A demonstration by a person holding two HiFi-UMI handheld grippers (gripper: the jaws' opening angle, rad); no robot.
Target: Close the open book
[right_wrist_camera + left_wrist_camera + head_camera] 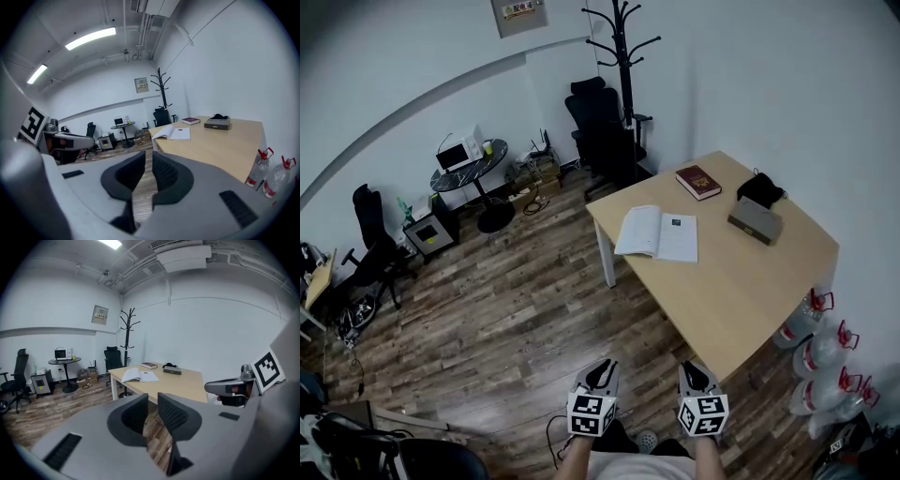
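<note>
The open book (656,234) lies flat with white pages up near the far left corner of the light wooden table (741,291). It also shows far off in the left gripper view as the open book (139,376) and in the right gripper view as the open book (176,133). My left gripper (602,367) and right gripper (694,367) hang side by side close to my body, over the wooden floor and well short of the table. Each pair of jaws, left gripper (153,411) and right gripper (149,171), stands a narrow gap apart with nothing between them.
On the table's far side lie a closed red book (698,182), a grey box (756,221) and a black bundle (760,189). Water bottles (820,347) stand on the floor at the right. A coat rack (623,56), office chair (605,127) and round side table (469,164) stand beyond.
</note>
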